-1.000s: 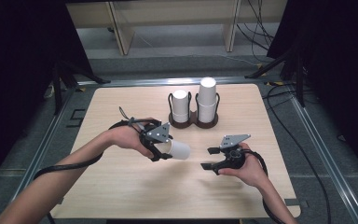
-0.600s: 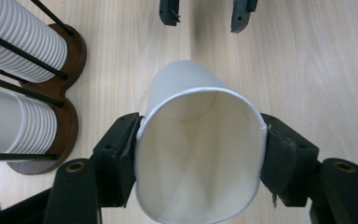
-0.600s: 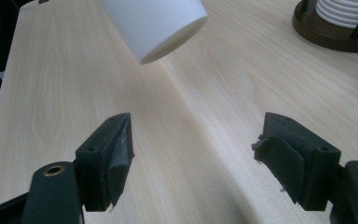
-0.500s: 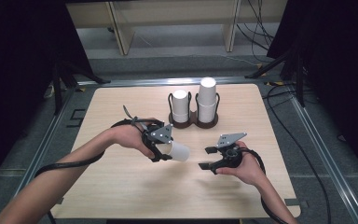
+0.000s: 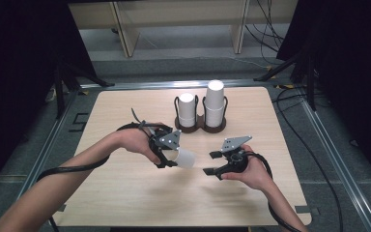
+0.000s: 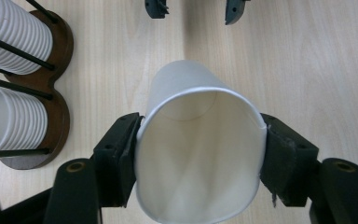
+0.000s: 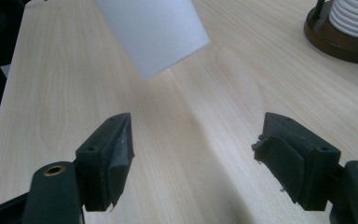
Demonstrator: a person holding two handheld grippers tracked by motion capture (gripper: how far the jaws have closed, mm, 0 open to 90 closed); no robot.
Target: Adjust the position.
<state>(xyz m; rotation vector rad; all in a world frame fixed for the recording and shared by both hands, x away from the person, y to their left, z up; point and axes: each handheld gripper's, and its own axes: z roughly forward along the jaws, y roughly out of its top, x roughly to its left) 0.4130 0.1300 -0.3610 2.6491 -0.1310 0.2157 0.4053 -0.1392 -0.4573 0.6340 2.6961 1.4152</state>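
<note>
Pale wooden table (image 5: 125,203): your left gripper (image 5: 166,153) clamps the thin white paper cup (image 5: 185,158) at its rim, already squashed oval, light and crushable; your right gripper (image 5: 214,163), at its 3 o'clock, stands apart and empty.

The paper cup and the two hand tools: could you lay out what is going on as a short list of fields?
Held thing: white paper cup, lying sideways, mouth toward the left gripper's camera
Left gripper: jaws pressed on the cup's rim from both sides
Right gripper: jaws apart, nothing between them, facing the cup's closed end
Gap: cup and right gripper are apart
Holder: dark two-slot stand with two stacks of white cups, the right stack taller
Surface: light wooden table
</note>
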